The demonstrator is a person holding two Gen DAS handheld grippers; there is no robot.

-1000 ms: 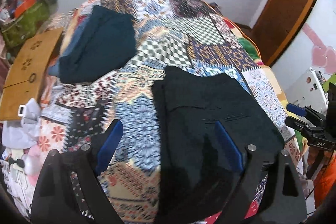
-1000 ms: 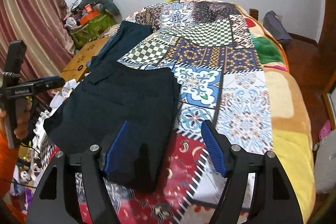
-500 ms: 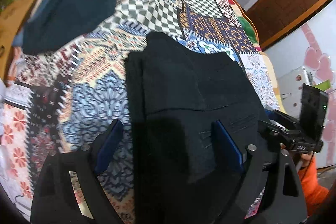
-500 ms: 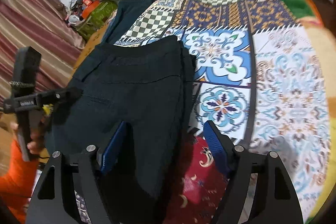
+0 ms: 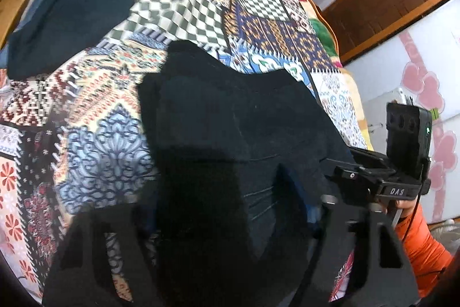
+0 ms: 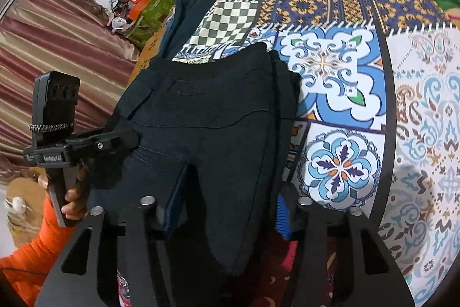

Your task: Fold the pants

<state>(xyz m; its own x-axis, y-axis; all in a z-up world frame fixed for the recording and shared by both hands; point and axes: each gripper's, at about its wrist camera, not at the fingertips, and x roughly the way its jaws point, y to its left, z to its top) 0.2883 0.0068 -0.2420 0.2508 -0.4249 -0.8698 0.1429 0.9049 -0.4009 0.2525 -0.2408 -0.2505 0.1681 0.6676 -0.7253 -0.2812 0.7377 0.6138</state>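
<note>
Nearest in the left wrist view, the left gripper (image 5: pixel 230 209) stands over the near end of the dark navy folded pants (image 5: pixel 230 117). Its jaws have just been closing, with a bunched fold of the pants' cloth between them; the cloth is so dark and shadowed that whether the blue pads press on it cannot be told. In the right wrist view the right gripper (image 6: pixel 227 206) sits at the same near end of the pants (image 6: pixel 212 117), toward the pants' other side. Its jaws have likewise just been closing, and a raised fold of the dark cloth fills the gap between the blue ribbed pads (image 6: pixel 281 216), which appear to pinch it.

The pants lie on a patchwork bedspread of many printed squares (image 5: pixel 100 151), with the waistband at the far end and the layered edges stacked along the side next to a blue-and-white floral square (image 6: pixel 325 62). Beside the pants, the person's hand (image 6: pixel 73 199) in an orange sleeve (image 6: pixel 31 258) grips the left gripper's handle.

Beyond the pants, toward the far corner of the bedspread, lies a second dark teal folded garment (image 5: pixel 72 5). Past that, off the bed, stand a striped pink-and-cream curtain (image 6: pixel 54 48) and a green bag heaped with clutter (image 6: pixel 149 16).
</note>
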